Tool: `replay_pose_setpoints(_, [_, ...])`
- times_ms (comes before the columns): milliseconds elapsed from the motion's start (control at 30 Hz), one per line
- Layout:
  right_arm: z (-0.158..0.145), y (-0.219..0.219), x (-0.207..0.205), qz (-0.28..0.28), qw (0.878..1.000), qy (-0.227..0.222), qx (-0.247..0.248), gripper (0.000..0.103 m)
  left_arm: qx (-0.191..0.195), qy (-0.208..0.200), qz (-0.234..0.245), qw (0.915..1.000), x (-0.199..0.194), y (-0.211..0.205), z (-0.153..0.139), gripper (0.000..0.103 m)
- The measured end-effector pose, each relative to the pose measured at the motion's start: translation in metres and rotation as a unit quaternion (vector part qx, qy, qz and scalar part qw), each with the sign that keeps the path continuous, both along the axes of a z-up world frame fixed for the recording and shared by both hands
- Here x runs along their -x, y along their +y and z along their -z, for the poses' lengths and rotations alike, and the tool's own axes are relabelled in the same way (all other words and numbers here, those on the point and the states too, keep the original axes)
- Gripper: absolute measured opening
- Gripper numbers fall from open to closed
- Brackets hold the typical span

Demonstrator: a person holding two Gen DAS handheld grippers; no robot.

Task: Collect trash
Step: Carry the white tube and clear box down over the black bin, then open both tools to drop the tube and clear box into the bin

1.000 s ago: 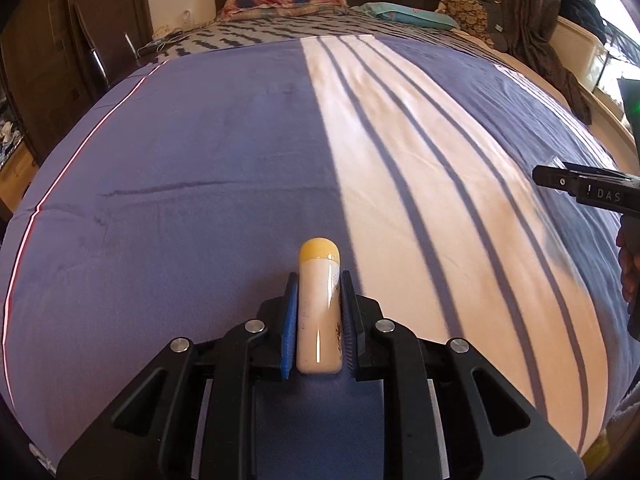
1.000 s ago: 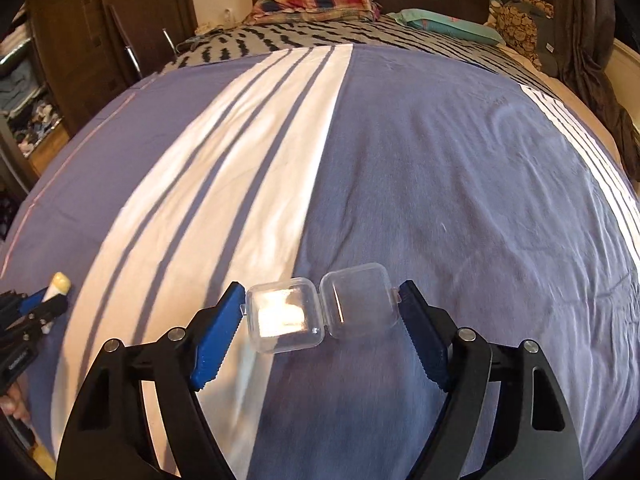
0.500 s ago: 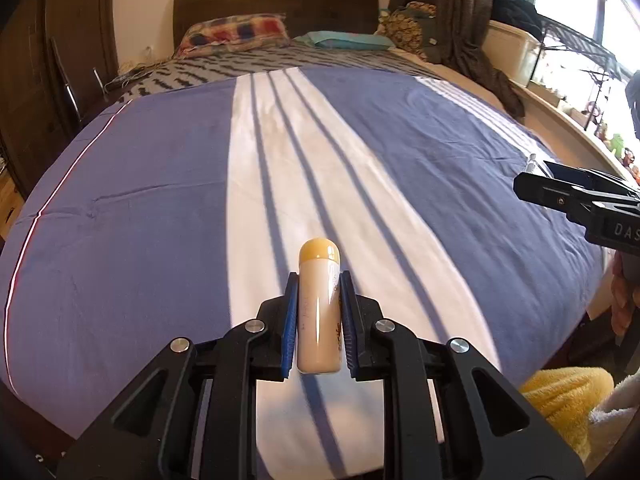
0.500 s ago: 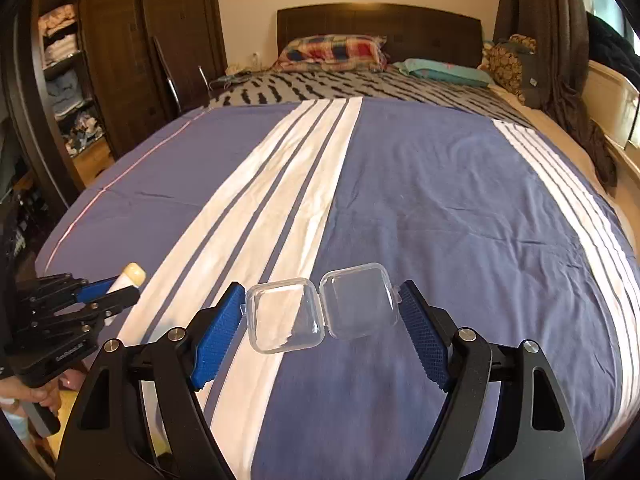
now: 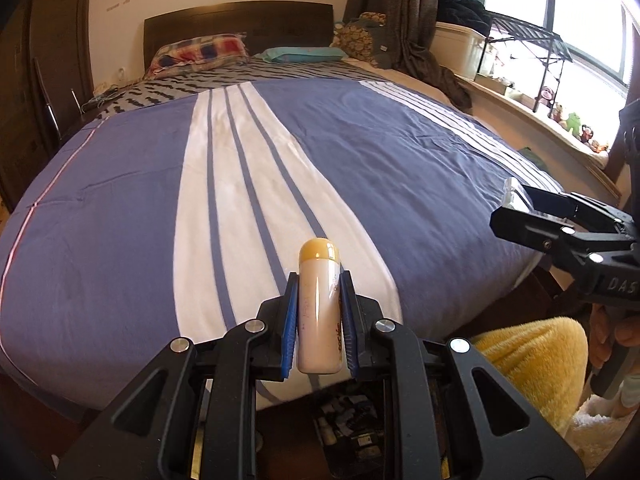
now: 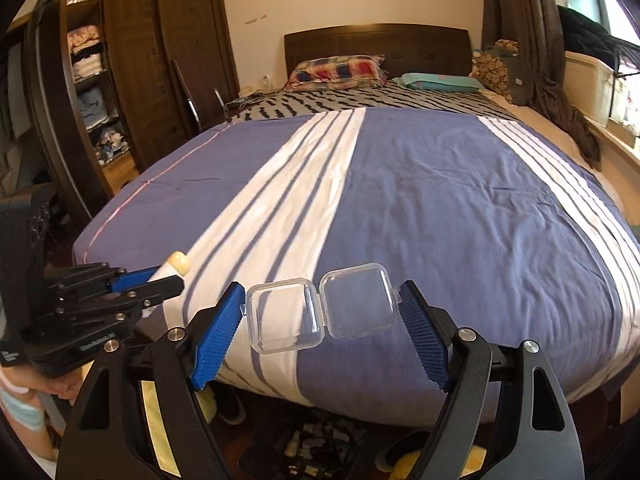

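Two grippers, each loaded. Left wrist view: left gripper point(image 5: 319, 312) pinches a cream bottle point(image 5: 319, 312) with a yellow cap — held lengthwise between the blue pads, above the foot of the striped bed point(image 5: 400, 168). Right wrist view: right gripper point(image 6: 322, 312), jaws wide, clamps an opened clear plastic case point(image 6: 320, 308) — its two hinged halves span the gap.

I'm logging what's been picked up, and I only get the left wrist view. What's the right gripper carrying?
Observer: A clear plastic box, hinged open, spanning its fingers.
Operator: Anything inside it?
Observer: No, both halves look empty.
Operator: What's on the left side of the room?
Observer: A dark wooden wardrobe, one side open, with folded clothes on its shelves.
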State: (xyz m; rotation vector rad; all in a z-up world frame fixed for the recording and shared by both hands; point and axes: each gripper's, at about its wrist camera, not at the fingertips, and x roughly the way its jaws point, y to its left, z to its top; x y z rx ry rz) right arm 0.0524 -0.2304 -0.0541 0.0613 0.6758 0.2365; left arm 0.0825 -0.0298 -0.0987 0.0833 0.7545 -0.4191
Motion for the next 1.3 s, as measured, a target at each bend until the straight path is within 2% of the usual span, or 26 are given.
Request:
replay_pose_setpoints(100, [0.013, 0.001, 0.022, 0.011, 1.0, 0.0, -0.001, 0.079, 0.004, 0.008, 0.001, 1.0, 0.018, 0.003, 0.013, 0.018])
replay_pose_setpoints(333, [0.05, 0.006, 0.05, 0.008, 0.999, 0.042, -0.003, 0.079, -0.002, 0.052, 0.01, 0.9986, 0.05, 0.004, 0.059, 0.018])
replay_pose_setpoints(433, [0.07, 0.006, 0.054, 0.009, 0.998, 0.068, 0.004, 0.079, -0.016, 0.067, 0.012, 0.9976, 0.056, 0.003, 0.084, 0.018])
replay_pose_setpoints(700, [0.121, 0.005, 0.059, 0.013, 0.991, 0.131, 0.001, 0.079, -0.017, 0.129, 0.025, 0.9912, 0.058, -0.005, 0.138, 0.018])
replay_pose_setpoints(967, [0.19, 0.01, 0.049, 0.018, 0.975, 0.22, -0.003, 0.079, -0.03, 0.203, 0.037, 0.978, 0.05, -0.026, 0.202, 0.018])
replay_pose_setpoints(1100, [0.217, 0.013, 0.046, 0.021, 0.968, 0.25, -0.005, 0.079, -0.019, 0.249, 0.042, 0.9675, 0.044, -0.033, 0.233, 0.018])
replay_pose_setpoints(1200, [0.235, 0.01, 0.043, 0.023, 0.961, 0.276, -0.021, 0.079, -0.002, 0.275, 0.045, 0.9604, 0.039, -0.032, 0.249, 0.018])
replay_pose_setpoints(1300, [0.249, 0.005, 0.038, 0.027, 0.954, 0.296, -0.031, 0.079, -0.011, 0.286, 0.043, 0.9573, 0.036, -0.037, 0.261, 0.018])
